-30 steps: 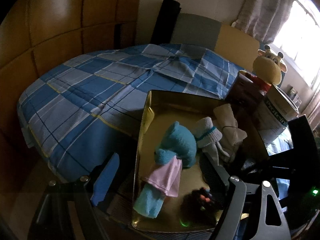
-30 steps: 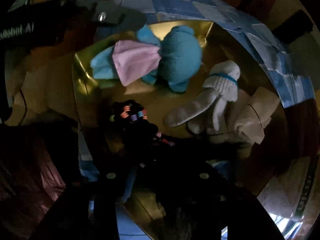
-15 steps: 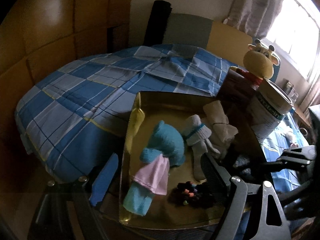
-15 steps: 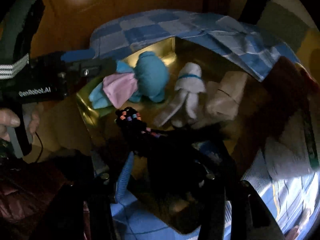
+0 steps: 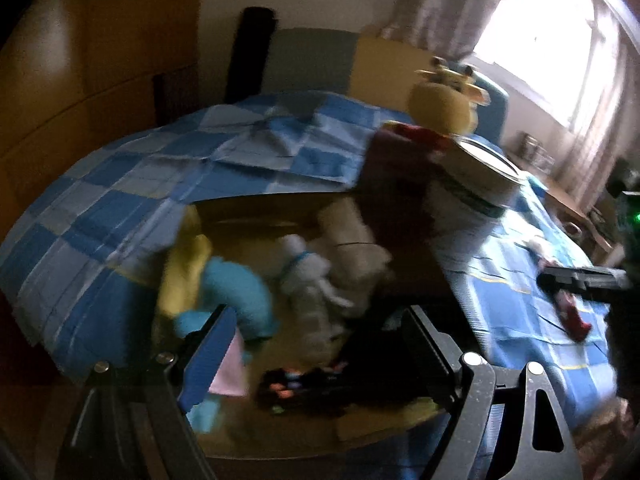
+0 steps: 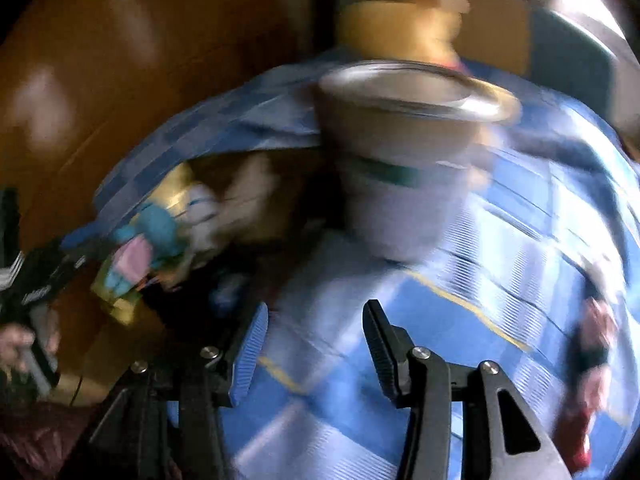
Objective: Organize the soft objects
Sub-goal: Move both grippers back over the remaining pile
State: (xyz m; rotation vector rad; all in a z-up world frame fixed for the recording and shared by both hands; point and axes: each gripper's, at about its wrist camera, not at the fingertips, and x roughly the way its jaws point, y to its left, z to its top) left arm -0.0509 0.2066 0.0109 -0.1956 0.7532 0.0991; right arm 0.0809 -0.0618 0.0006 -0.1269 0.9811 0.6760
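Two grippers, both empty, hang over my blue checked bed [image 5: 120,216] as I sort soft things into the gold tray [image 5: 384,440]. My left gripper [image 5: 316,344] stands wide apart above the tray's near end, holding nothing; below and ahead of it lie the blue plush toy [image 5: 236,292], the white socks [image 5: 308,276] and a dark beaded bundle [image 5: 304,388]. My right gripper [image 6: 316,344] is spread about halfway with only bedspread showing between its fingers, and it points past the white can [image 6: 404,184] toward open bedding. The piece that seems left to collect is a small red-and-dark soft item [image 6: 588,364] lying loose on the cover, off to the right of the right fingers and well apart from the tray. Its long axis appears to run roughly toward and away from me, though blur hides the detail. My right hand is plainly the nearer one; the left is on the tray's side.
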